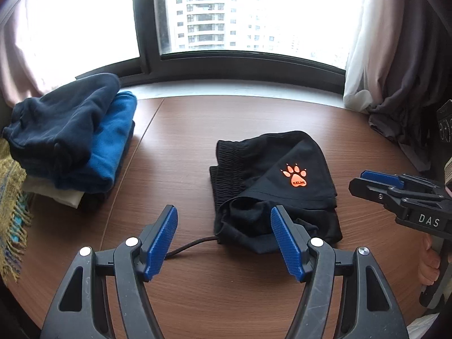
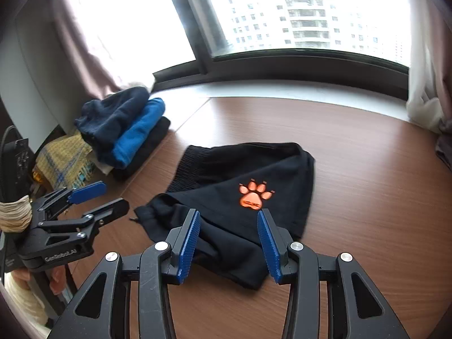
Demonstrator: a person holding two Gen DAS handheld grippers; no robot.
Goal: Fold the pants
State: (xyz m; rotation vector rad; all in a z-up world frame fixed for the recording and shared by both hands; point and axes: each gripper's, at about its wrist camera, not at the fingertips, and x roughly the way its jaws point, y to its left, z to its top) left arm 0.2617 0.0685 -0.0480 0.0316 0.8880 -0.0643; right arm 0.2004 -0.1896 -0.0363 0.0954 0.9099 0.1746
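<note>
While black pants [image 1: 271, 186] lie bunched up near middle of brown table [image 1: 197, 296], orange paw print [image 1: 295, 175] faces up. Thin cord [image 1: 189, 247] pokes out at near side. Left gripper [image 1: 224, 240] wide open, holds nothing, just in front of pants. Right gripper [image 2: 228, 237] wide open too, empty, over near edge of pants. Pile of folded clothes [image 1: 79, 138] at table's far left edge, well apart from pants.

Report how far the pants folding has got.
Done: the black pants lie roughly folded on the table, paw logo up; a folded stack sits at the left. In hand: nothing; left gripper and right gripper are open. Left: the rumpled near edge and drawstring.
</note>
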